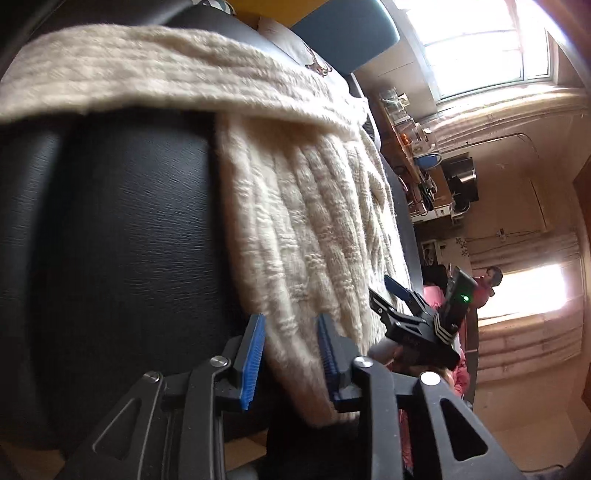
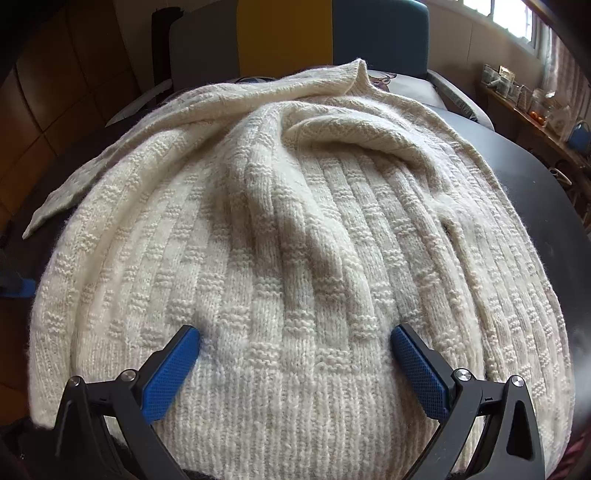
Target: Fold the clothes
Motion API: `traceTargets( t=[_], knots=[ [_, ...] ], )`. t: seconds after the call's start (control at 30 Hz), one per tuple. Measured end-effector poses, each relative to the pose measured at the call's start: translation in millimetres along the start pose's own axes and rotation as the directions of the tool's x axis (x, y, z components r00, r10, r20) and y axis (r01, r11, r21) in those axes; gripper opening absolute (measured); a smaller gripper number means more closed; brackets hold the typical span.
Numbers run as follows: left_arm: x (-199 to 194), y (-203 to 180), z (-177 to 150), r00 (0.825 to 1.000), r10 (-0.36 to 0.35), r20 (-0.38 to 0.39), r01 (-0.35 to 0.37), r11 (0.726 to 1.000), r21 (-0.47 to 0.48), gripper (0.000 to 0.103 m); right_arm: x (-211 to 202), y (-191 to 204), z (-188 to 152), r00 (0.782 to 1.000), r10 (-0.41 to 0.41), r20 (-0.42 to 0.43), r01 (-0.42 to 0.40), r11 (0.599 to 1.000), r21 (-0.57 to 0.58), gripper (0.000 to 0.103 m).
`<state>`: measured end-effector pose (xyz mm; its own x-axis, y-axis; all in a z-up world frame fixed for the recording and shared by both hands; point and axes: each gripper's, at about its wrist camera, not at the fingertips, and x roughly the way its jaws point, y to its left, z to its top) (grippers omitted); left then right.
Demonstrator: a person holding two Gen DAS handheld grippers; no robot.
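A cream ribbed knit sweater (image 2: pixel 295 229) lies spread over a black table (image 2: pixel 535 192), one sleeve folded across its top. My right gripper (image 2: pixel 295 334) stands wide open over the ribbed hem, its blue fingertips (image 2: pixel 184 347) resting on the knit. In the left wrist view the sweater (image 1: pixel 295 221) drapes across the black surface (image 1: pixel 129 240). My left gripper (image 1: pixel 291 347) is open, with the sweater's hem corner lying between its blue pads (image 1: pixel 253 358); the pads do not squeeze it. The right gripper (image 1: pixel 382 293) shows further along the same hem.
Chair backs in yellow (image 2: pixel 284 33) and blue (image 2: pixel 380 33) stand behind the table. A shelf with jars and small items (image 2: pixel 532 99) runs under the window at right. A person in pink (image 1: pixel 487 284) is far off in the room.
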<state>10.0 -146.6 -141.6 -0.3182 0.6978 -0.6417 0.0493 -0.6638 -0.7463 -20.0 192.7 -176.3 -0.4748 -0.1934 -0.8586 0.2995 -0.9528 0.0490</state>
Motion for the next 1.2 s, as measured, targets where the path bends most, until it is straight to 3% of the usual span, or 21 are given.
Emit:
traceTargets(
  t=[0.1,0.23,0.27,0.3,0.33,0.4,0.47,0.57,0.6,0.63,0.67,0.7,0.73,0.87,0.93,0.97,1.03,1.07,1.1,1.13,1.2],
  knots=[
    [12.0,-3.6,-7.9,1.000,-0.009,0.016,0.009,0.999,-0.037,0.042,9.5,-1.6,8.3,1.000,-0.002,0.013,0.002,1.000,0.001,0.103],
    [27.6,-0.2,-11.2,0.998,-0.048,0.040,0.052,0.992,-0.118,0.038,10.6,3.0,6.3,0.999,-0.003,0.034,0.003,1.000,0.001,0.103],
    [30.3,-0.2,-10.5,0.999,-0.034,0.028,0.037,0.991,-0.125,0.025,9.9,2.7,4.9,0.999,-0.003,0.039,0.003,1.000,0.002,0.103],
    [32.9,-0.3,-9.7,1.000,-0.019,0.016,0.021,0.991,-0.132,0.004,9.3,2.3,3.5,0.999,-0.003,0.043,0.003,1.000,0.002,0.103],
    [35.6,-0.3,-8.9,1.000,-0.005,0.004,0.006,0.990,-0.139,0.003,8.7,2.2,2.3,0.999,-0.004,0.047,0.004,1.000,0.003,0.103],
    [25.1,-5.9,-7.1,0.995,0.085,0.057,-0.079,0.992,-0.100,0.002,7.9,3.9,1.4,0.999,-0.011,0.046,0.010,1.000,0.010,0.103],
    [2.3,-0.1,-1.6,0.973,0.194,0.128,-0.181,0.977,-0.108,0.002,6.9,6.2,1.3,1.000,-0.011,0.029,0.010,1.000,0.017,0.103],
    [-32.9,14.5,7.6,0.949,0.245,0.199,-0.219,0.965,-0.147,0.002,4.2,13.2,-0.7,1.000,-0.002,-0.007,0.002,1.000,0.016,0.103],
    [-42.1,17.6,7.2,0.955,0.208,0.209,-0.177,0.971,-0.159,0.002,3.5,16.1,-1.6,1.000,0.002,-0.019,-0.002,1.000,0.011,0.103],
    [-50.9,20.3,6.3,0.962,0.163,0.219,-0.127,0.977,-0.170,0.007,4.4,19.3,-2.8,1.000,0.003,-0.025,-0.003,1.000,-0.005,0.103],
    [-55.2,19.8,4.8,0.960,0.171,0.221,-0.137,0.977,-0.161,0.018,3.9,21.2,-4.4,1.000,0.002,-0.019,-0.002,1.000,-0.012,0.103],
    [-58.9,18.8,3.3,0.957,0.187,0.223,-0.156,0.977,-0.149,0.022,3.5,22.6,-5.8,1.000,0.001,-0.014,-0.001,1.000,-0.016,0.103],
    [-58.9,18.2,0.1,0.950,0.213,0.229,-0.184,0.973,-0.139,0.023,3.2,22.0,-6.4,1.000,0.005,-0.008,-0.005,1.000,-0.008,0.103],
    [-53.2,33.5,-2.0,0.976,0.163,0.148,-0.150,0.984,-0.092,0.039,2.5,24.2,-7.4,1.000,-0.005,-0.004,0.005,1.000,0.003,0.103],
    [-35.9,30.8,-3.0,0.974,0.178,0.140,-0.169,0.983,-0.074,0.040,2.9,23.9,-6.5,1.000,-0.005,-0.008,0.005,1.000,0.001,0.103],
    [-30.3,25.1,-2.6,0.969,0.178,0.171,-0.171,0.984,-0.055,0.044,2.5,24.1,-6.7,1.000,-0.004,-0.008,0.004,1.000,-0.001,0.103],
    [-18.6,20.6,1.1,0.976,0.140,0.165,-0.133,0.990,-0.050,0.045,1.9,24.6,-7.1,1.000,-0.001,-0.010,0.001,1.000,-0.005,0.103],
    [-12.8,18.7,3.0,0.980,0.120,0.159,-0.114,0.992,-0.049,0.033,1.6,24.8,-7.2,1.000,0.000,-0.011,-0.001,1.000,-0.007,0.103],
    [-7.4,17.5,6.3,0.982,0.121,0.146,-0.114,0.992,-0.053,0.006,1.6,24.9,-7.0,1.000,0.001,-0.013,-0.001,1.000,-0.006,0.103],
    [-2.2,16.4,9.7,0.983,0.125,0.132,-0.118,0.991,-0.058,0.007,1.7,25.3,-6.5,1.000,0.001,-0.018,-0.001,1.000,-0.010,0.103],
    [-15.4,7.7,12.5,0.973,0.144,0.180,-0.139,0.989,-0.040,0.005,1.5,25.6,-5.3,0.999,0.004,-0.035,-0.005,1.000,-0.015,0.103]
  ],
)
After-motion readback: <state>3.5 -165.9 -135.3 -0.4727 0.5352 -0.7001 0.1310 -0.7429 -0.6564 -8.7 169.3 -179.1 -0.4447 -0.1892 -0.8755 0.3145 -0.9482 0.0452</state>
